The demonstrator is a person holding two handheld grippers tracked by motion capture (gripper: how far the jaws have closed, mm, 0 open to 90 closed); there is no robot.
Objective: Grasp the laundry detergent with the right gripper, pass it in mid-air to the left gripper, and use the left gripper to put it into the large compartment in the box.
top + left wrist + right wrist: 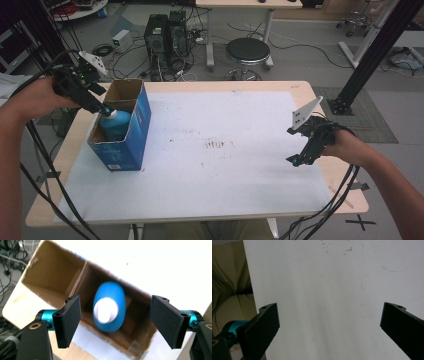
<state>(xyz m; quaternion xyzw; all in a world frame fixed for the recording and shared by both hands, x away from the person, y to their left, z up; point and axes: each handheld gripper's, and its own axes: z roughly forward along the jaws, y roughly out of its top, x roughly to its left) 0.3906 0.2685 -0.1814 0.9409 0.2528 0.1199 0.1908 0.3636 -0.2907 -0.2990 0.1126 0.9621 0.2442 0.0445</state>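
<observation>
A blue bottle with a white cap (115, 123) stands upright inside an open-topped blue cardboard box (131, 134) at the table's left. My left gripper (103, 111) hangs just above the box's mouth, pointing down at the bottle. In the left gripper view the bottle (109, 307) lies below and between the two black pads (70, 319), which stand apart and do not touch it; the box's brown inner walls (51, 277) surround it. My right gripper (296, 160) hovers open over the white sheet at the table's right, with nothing between its pads (263, 325).
A white sheet (220, 145) covers most of the wooden table (175, 86). Beyond the far edge stand a black stool (247, 51) and computer towers (165, 35) among floor cables. A black frame post (372, 55) rises at the right. Cables trail from both grippers.
</observation>
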